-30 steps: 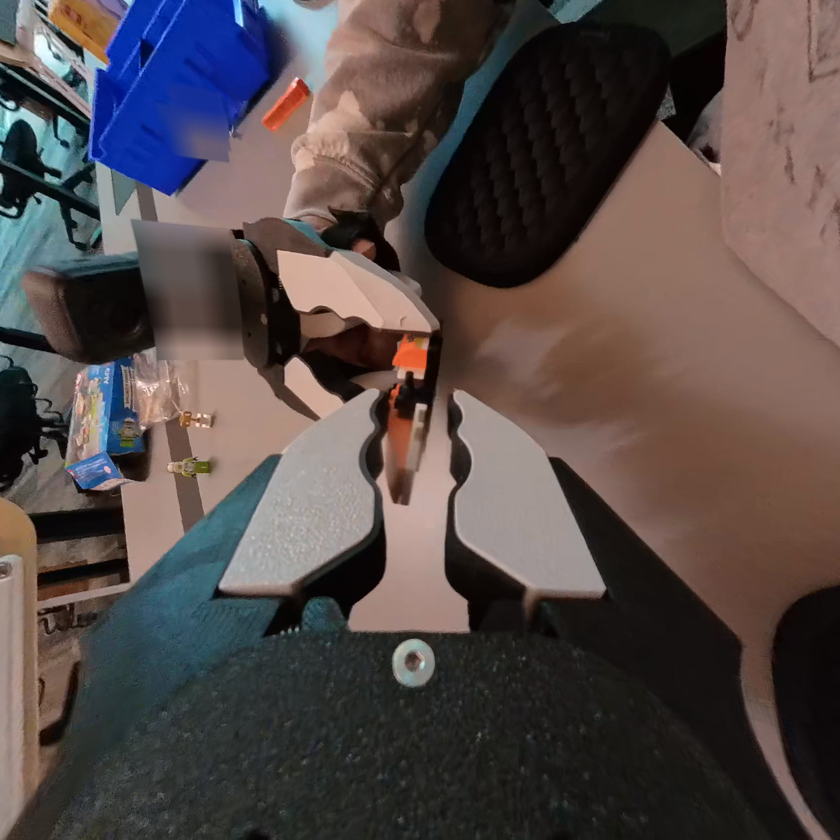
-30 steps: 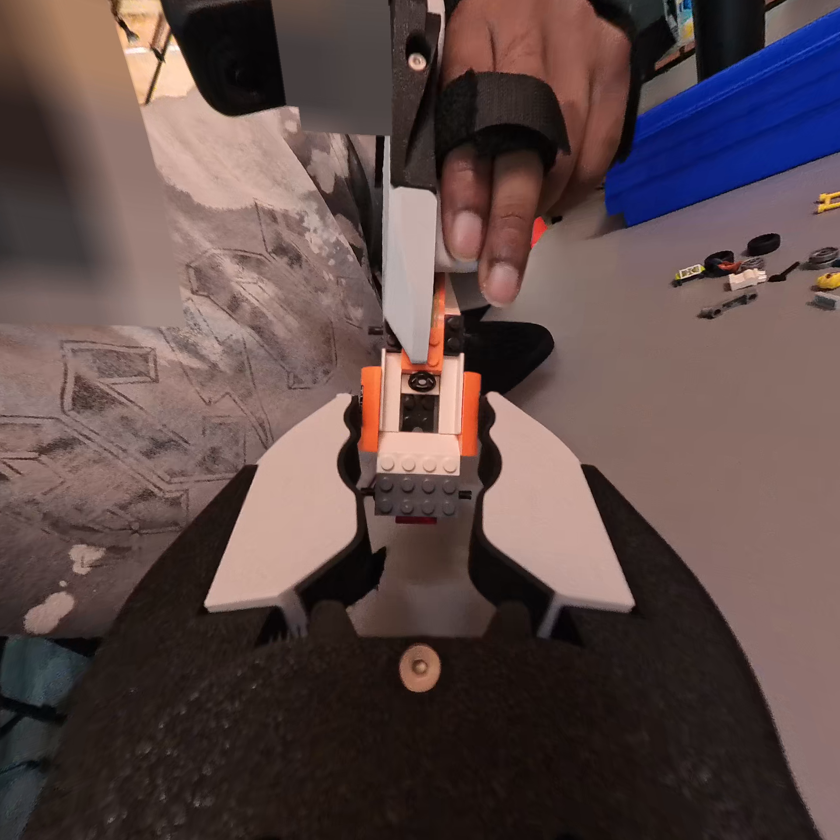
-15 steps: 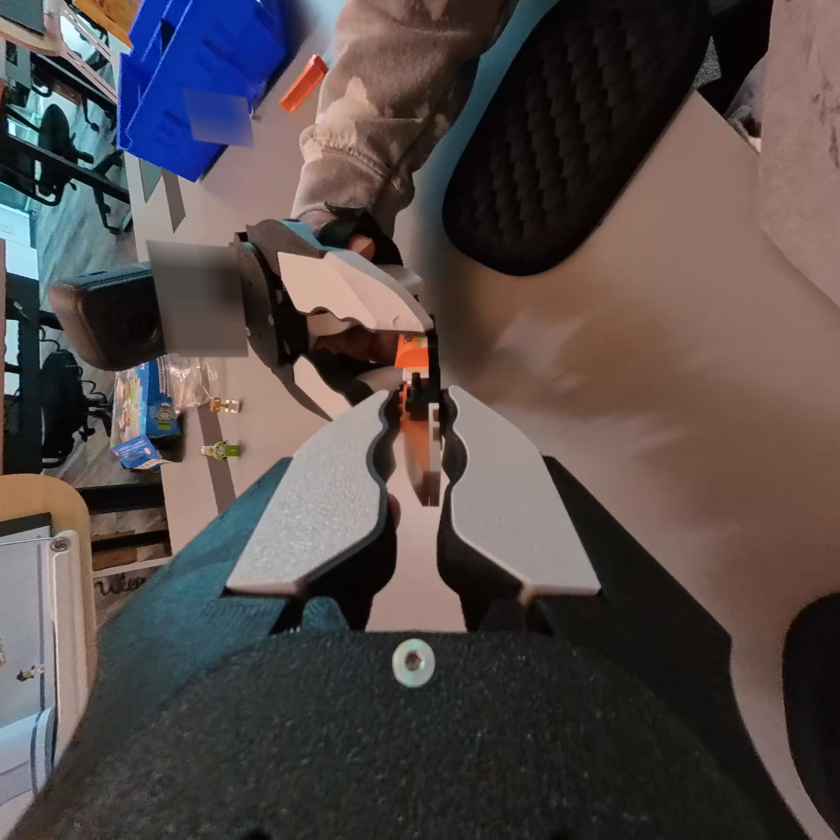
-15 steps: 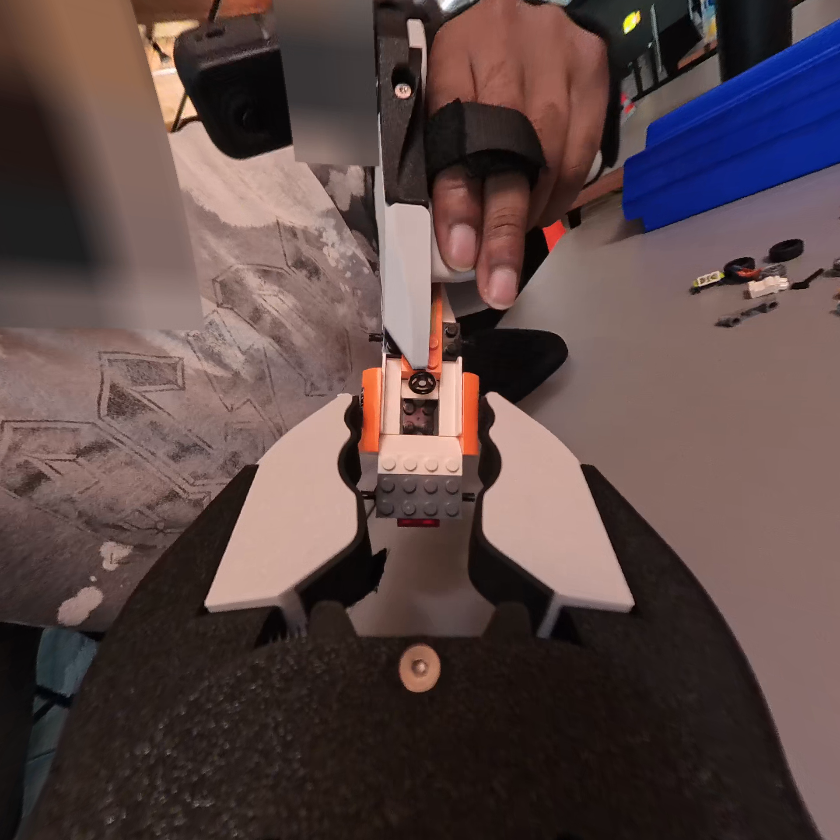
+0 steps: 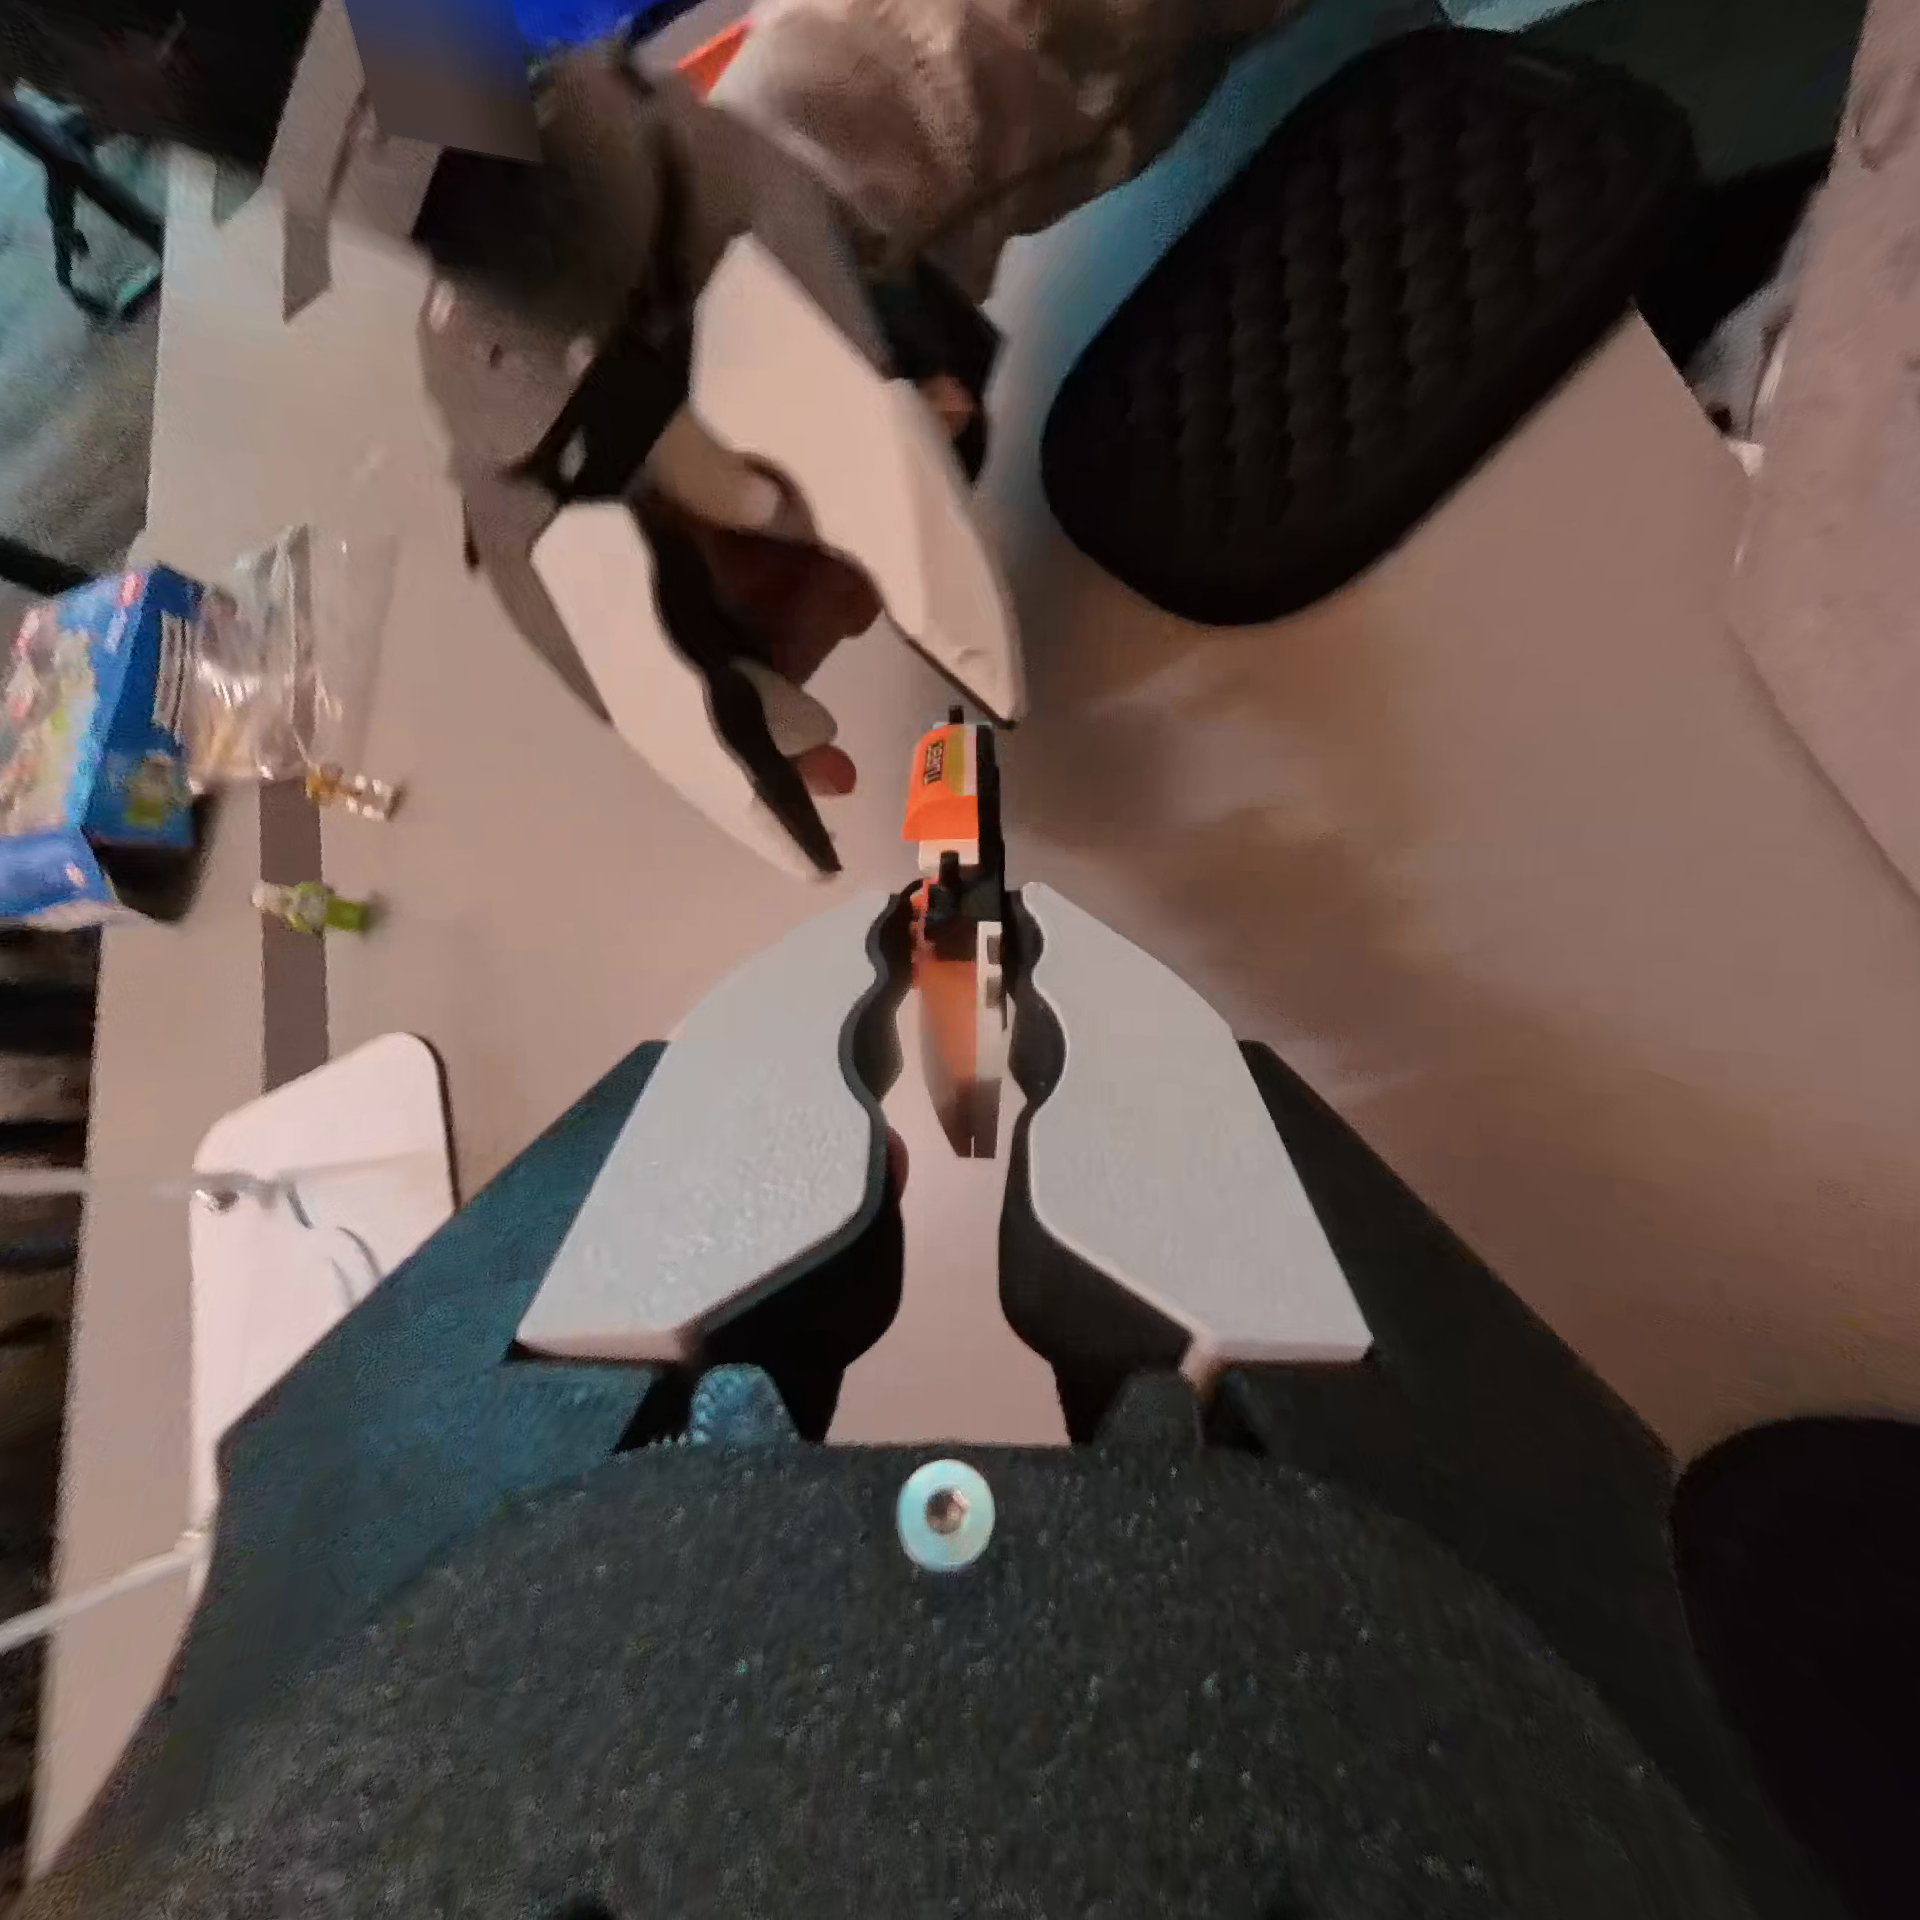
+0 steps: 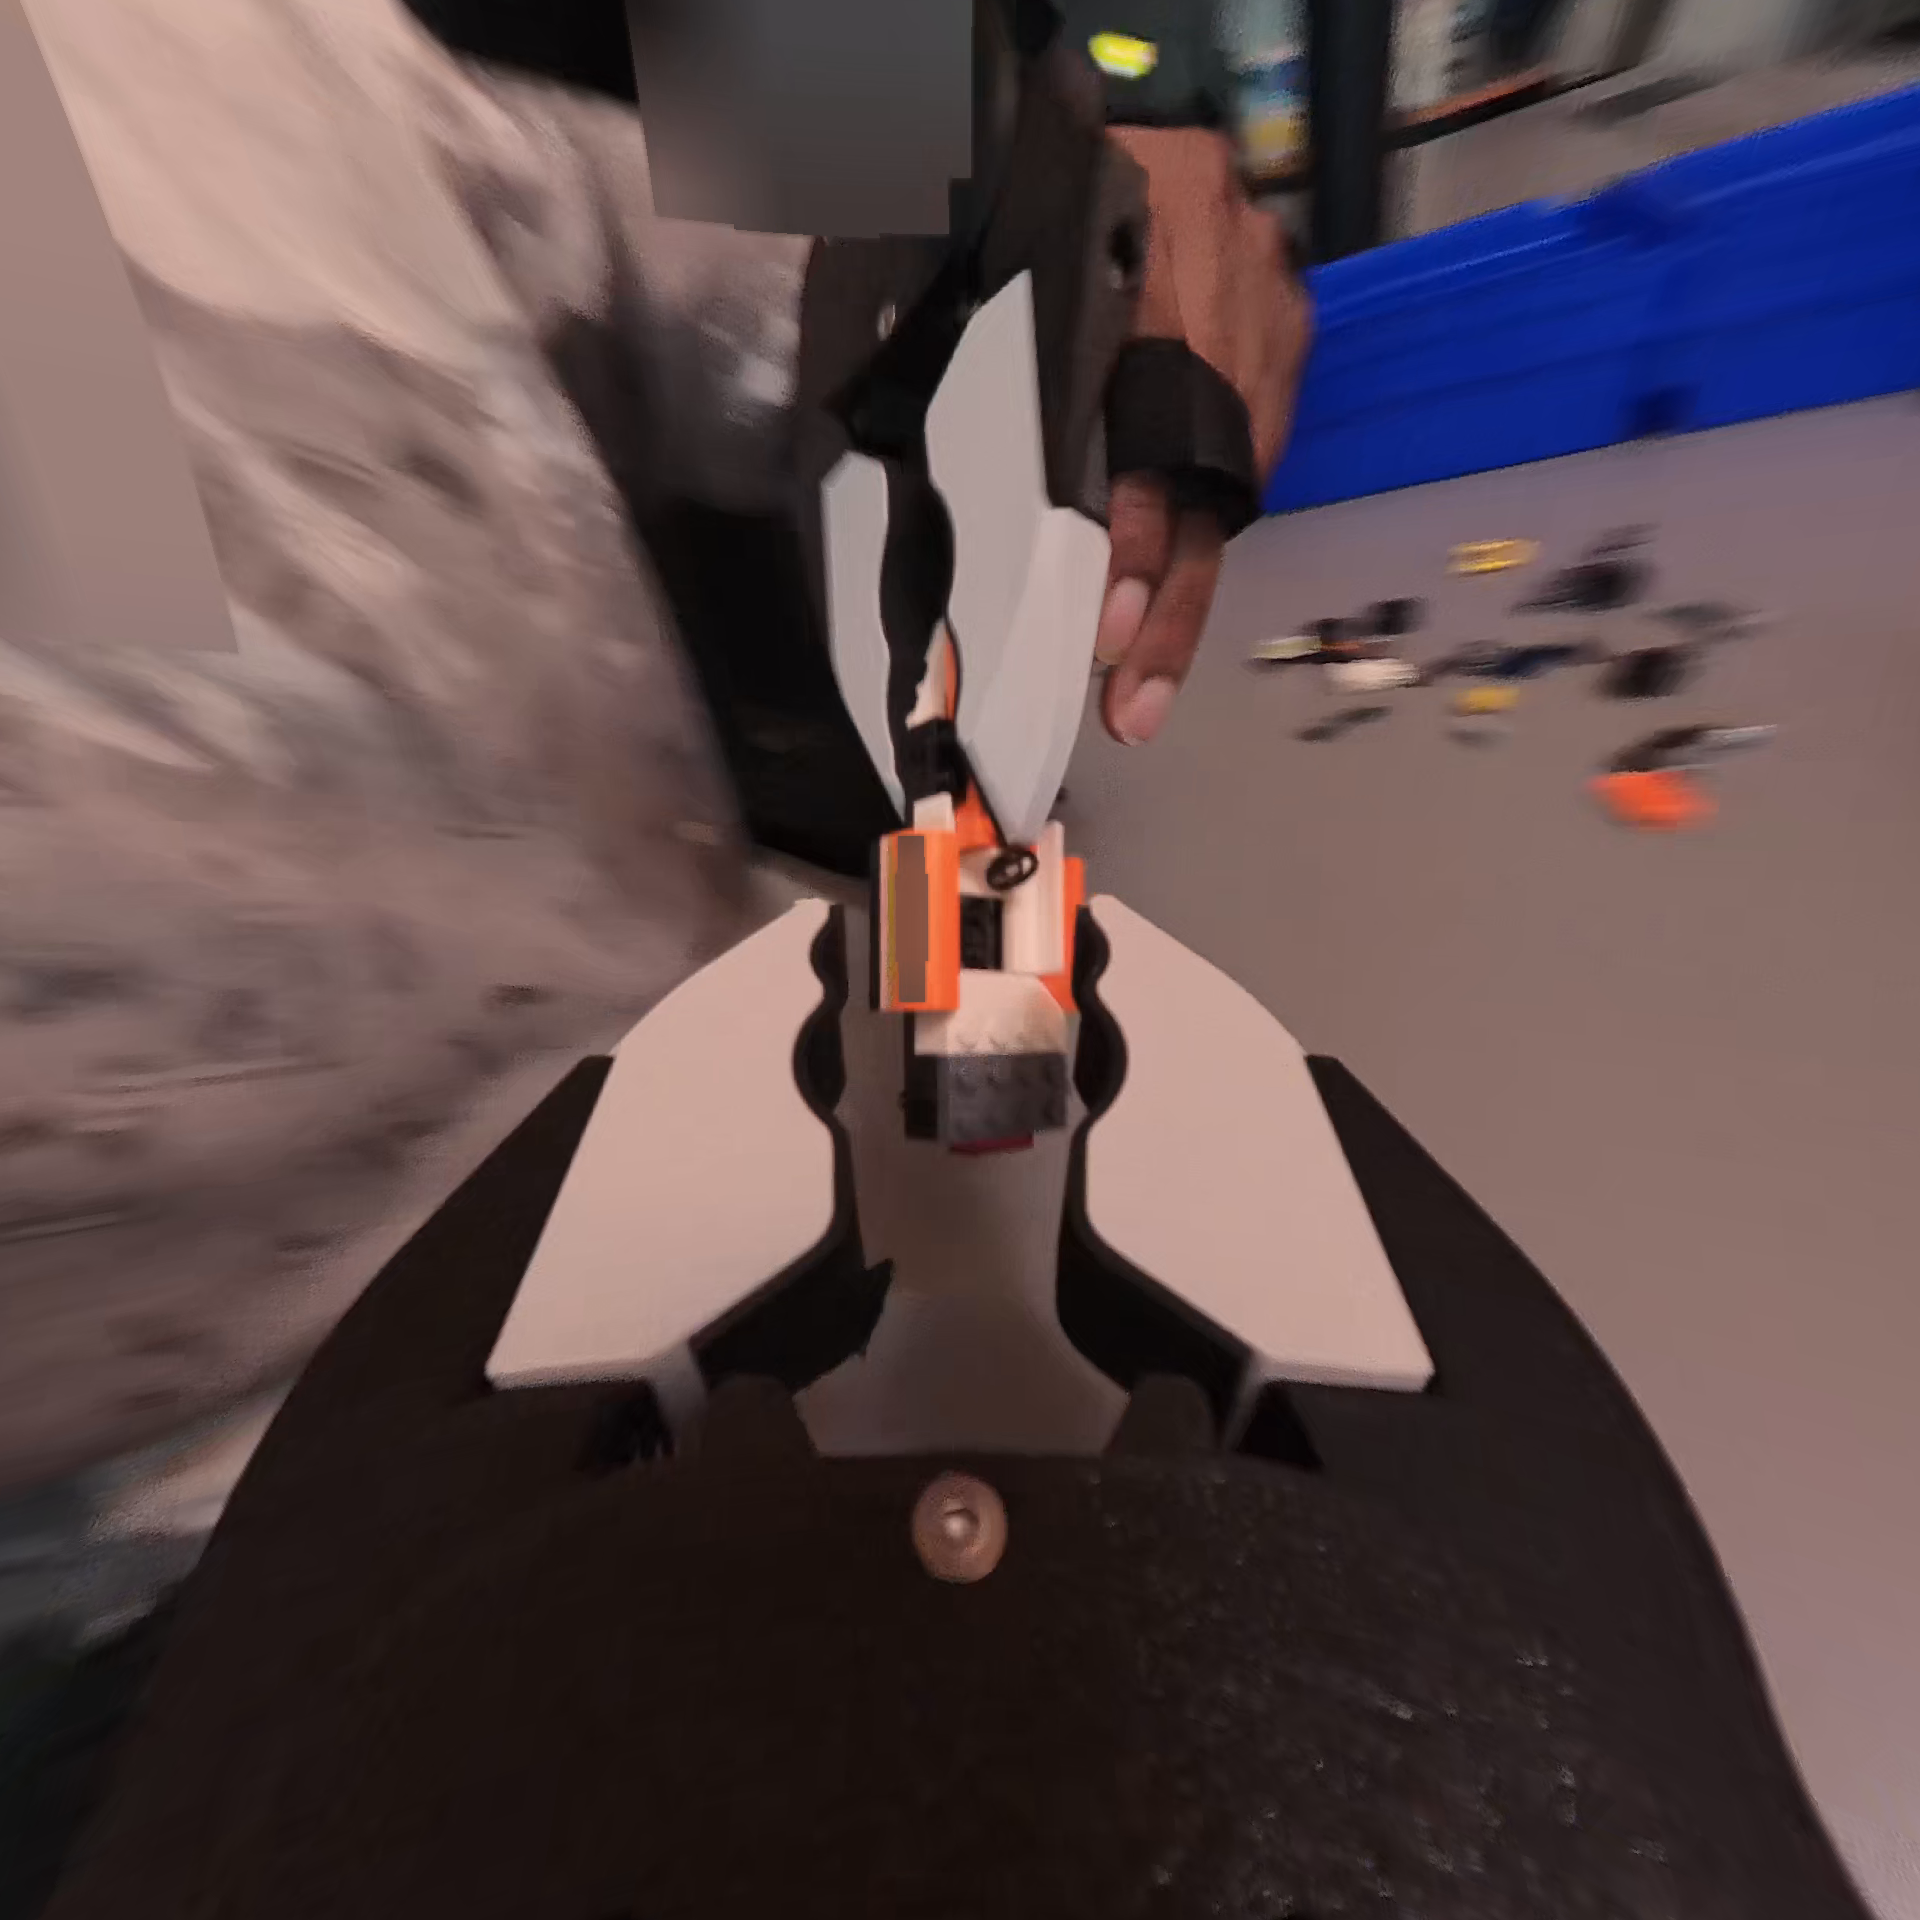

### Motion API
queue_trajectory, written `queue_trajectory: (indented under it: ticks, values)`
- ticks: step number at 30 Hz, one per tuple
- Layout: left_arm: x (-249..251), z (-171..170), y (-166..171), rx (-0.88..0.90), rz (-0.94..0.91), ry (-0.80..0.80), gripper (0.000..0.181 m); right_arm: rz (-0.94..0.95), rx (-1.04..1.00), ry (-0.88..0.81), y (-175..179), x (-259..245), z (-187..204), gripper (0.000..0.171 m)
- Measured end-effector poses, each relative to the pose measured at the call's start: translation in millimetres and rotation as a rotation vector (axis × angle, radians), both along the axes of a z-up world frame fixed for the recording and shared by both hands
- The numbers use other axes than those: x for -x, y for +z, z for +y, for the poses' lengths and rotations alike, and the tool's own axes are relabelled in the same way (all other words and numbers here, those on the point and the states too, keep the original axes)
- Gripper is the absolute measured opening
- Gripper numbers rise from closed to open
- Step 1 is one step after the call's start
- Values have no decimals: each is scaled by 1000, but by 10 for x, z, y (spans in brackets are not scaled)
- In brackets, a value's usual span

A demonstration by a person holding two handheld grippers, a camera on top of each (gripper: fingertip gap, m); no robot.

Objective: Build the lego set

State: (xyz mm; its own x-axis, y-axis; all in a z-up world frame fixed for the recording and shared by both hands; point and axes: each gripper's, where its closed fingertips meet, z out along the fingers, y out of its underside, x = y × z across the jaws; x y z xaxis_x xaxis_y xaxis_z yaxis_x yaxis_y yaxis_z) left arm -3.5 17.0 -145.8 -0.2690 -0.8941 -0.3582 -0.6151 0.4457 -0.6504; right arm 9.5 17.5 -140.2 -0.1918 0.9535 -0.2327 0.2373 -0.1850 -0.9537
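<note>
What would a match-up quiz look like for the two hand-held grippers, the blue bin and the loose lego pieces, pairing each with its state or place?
Things:
1. left hand-held gripper
2. right hand-held gripper
3. blue bin
4. loose lego pieces

States or places:
A. open, fingers spread
B. scattered on the grey table
C. shut on the orange and white lego model
D. at the far side of the table, behind the small parts

Pairs: 1-C, 2-A, 3-D, 4-B

table [image 6: 1558, 1039]: grey, bare patch | blue bin [image 6: 1662, 343]: far edge | black chair back [image 5: 1351, 343]: beside table
</note>
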Motion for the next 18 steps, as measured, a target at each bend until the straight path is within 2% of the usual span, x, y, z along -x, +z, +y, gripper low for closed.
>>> queue_trajectory:
  ticks: [4,7,9,14,18]
  values:
    - [12,76,-24,139,-48,96,17,-168,-313,-211,-221,48,139,47]
    - [-27,83,-41,216,-75,127,17,-228,-444,-297,-309,153,193,40]
    - [-26,99,-33,224,-81,136,17,-223,-445,-283,-321,198,149,19]
    - [-8,89,79,179,-108,154,17,-141,-422,-336,-211,236,158,18]
    - [13,77,145,75,-86,158,33,-43,-409,-341,-95,245,109,18]
